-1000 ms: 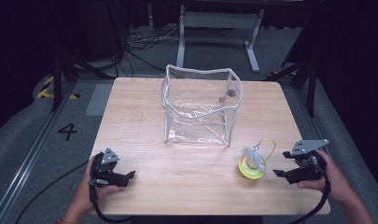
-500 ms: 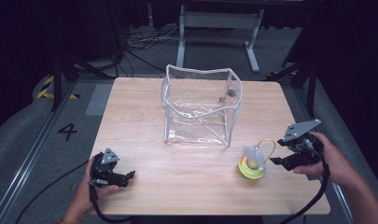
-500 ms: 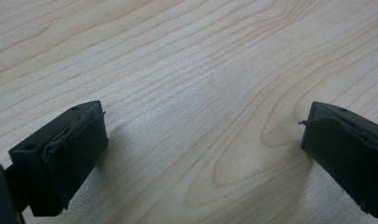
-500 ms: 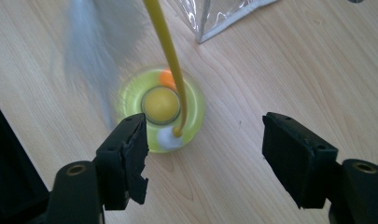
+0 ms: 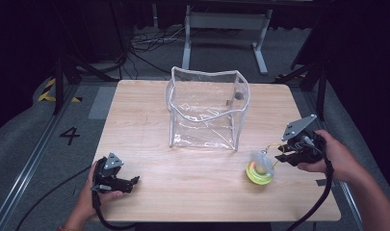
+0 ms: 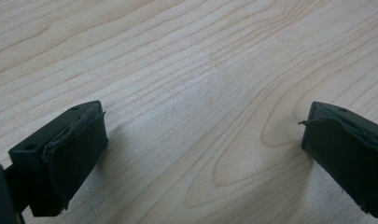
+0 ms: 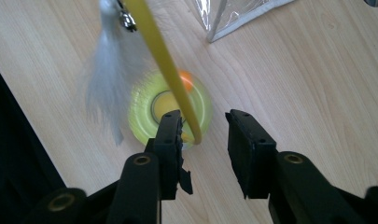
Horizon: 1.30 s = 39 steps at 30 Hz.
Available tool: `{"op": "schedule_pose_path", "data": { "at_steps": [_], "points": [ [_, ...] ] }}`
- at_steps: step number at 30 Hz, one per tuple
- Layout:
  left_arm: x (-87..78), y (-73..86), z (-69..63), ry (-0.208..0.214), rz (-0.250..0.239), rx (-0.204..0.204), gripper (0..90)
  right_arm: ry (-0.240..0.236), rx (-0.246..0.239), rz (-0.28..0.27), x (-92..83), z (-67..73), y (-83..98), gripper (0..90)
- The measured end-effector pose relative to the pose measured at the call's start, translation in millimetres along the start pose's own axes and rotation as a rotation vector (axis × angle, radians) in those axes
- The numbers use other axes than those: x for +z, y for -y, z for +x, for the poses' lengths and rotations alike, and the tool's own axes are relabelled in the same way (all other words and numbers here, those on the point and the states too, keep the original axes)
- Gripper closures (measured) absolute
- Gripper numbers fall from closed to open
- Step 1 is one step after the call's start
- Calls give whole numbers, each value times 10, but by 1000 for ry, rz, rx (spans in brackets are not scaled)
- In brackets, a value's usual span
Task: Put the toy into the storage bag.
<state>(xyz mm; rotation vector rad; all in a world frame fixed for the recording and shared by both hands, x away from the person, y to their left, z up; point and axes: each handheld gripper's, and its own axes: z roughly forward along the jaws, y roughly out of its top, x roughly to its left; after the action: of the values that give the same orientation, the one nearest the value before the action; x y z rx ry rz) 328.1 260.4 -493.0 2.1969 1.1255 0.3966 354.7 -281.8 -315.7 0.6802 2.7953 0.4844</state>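
A round yellow-green toy [image 5: 259, 173] lies on the wooden table [image 5: 183, 192], right of centre. Its base [image 7: 140, 105] holds an orange ball, and a bent yellow wand [image 7: 163, 60] with a white feather [image 7: 105, 65] rises from it. My right gripper [image 5: 281, 156] is just right of the toy. In the right gripper view this gripper [image 7: 203, 116] is open, and the wand's lower end stands between the jaws, close to the left one, ungripped. My left gripper [image 5: 134, 182] rests near the table's front left; it [image 6: 203, 126] is open over bare wood.
A clear plastic bag [image 5: 207, 110] with white edging stands open at the table's middle back; its corner [image 7: 233, 14] is just beyond the toy. The floor around the table is dark, with cables and a metal stand behind.
My right gripper has moved left and forward to the toy, bringing its jaws around the wand's foot. The left gripper has stayed still.
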Motion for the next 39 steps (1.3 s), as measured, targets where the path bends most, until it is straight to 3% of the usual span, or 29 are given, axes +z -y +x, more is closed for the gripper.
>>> {"op": "schedule_pose_path", "data": {
  "at_steps": [7,18,28,35,39],
  "points": [
    [0,0,0,0,0,0,5,-10,-55,35,-17,39,-84,872],
    [0,-2,4,4,2,2,4,-15,-72,70,-54,25,-161,880],
    [1,-4,9,8,3,5,3,18,-38,68,-208,-161,-184,880],
    [2,-5,11,9,5,6,2,25,-21,29,-306,-336,-228,881],
    [4,-5,11,8,2,7,2,40,-16,42,-349,-420,-301,881]
  ]
}}
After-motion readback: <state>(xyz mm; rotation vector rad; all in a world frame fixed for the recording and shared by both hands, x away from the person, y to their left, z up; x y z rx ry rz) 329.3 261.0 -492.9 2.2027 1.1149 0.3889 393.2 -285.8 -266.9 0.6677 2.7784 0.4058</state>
